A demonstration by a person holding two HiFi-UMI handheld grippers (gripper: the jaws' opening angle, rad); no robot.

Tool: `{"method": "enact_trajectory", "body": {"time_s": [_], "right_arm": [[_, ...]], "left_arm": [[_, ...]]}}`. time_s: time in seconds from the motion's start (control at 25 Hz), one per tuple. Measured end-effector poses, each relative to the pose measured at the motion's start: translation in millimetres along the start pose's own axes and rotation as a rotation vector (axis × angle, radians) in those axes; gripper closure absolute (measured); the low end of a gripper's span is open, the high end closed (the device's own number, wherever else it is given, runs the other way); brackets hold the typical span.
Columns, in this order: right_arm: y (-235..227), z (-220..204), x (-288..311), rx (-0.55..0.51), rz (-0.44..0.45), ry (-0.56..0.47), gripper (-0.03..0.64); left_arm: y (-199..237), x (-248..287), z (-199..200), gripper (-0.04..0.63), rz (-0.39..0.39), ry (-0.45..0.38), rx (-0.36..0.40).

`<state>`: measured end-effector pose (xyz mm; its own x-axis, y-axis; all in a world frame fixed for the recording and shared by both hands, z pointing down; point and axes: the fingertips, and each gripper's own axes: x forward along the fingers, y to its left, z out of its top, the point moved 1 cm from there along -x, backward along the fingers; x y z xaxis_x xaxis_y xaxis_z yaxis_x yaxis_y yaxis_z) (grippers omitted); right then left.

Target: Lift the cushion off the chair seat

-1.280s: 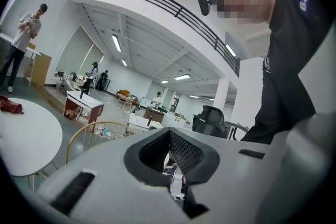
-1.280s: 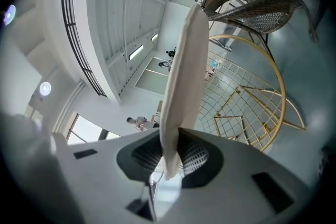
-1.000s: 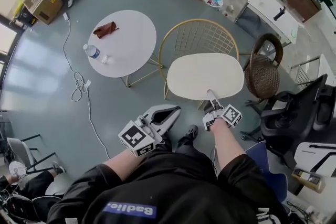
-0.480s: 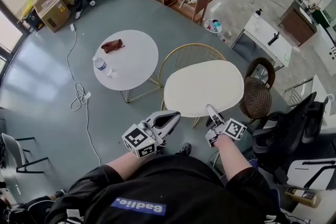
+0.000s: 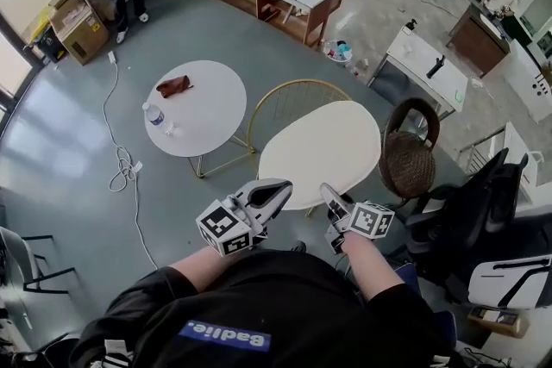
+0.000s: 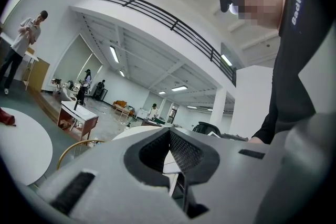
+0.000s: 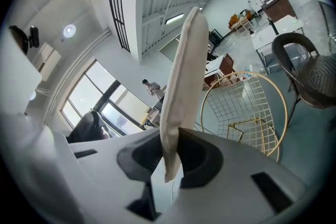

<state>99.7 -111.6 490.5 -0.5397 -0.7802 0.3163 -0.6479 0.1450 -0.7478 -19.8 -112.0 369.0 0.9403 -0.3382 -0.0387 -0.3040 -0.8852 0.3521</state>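
Cream cushion (image 5: 319, 152) over a gold wire-grid chair (image 5: 289, 103). At ten o'clock from it, a white round table (image 5: 197, 108) bears a reddish-brown cloth (image 5: 173, 86). At three o'clock, a dark-brown woven wicker chair (image 5: 409, 155). Grey-blue floor (image 5: 69, 151).

My head camera looks steeply down; both gripper cameras hug their jaws; all share the round cream cushion (image 5: 319, 142).

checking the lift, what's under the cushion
The right gripper view shows the wire chair below the cushion, apart from it, nothing on its mesh. In the head view the cushion hides the seat; only the back shows.
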Motion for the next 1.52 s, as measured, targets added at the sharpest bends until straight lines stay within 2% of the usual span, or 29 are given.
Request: {"method": "enact_trajectory", "body": {"time_s": [0.28, 0.84, 1.52], "right_arm": [[14, -14, -7, -0.073, -0.011, 0.024, 0.545], [71, -13, -13, -0.444, -0.015, 0.043, 0.546], [102, -35, -10, -0.659, 0.002, 0.09, 0.548]], "left_arm": [[-11, 4, -3, 0.581, -0.026, 0.026, 0.015], [-20, -4, -8, 0.581, -0.037, 0.047, 0.032], [-21, -29, -8, 0.581, -0.011, 0.056, 0.054]]}}
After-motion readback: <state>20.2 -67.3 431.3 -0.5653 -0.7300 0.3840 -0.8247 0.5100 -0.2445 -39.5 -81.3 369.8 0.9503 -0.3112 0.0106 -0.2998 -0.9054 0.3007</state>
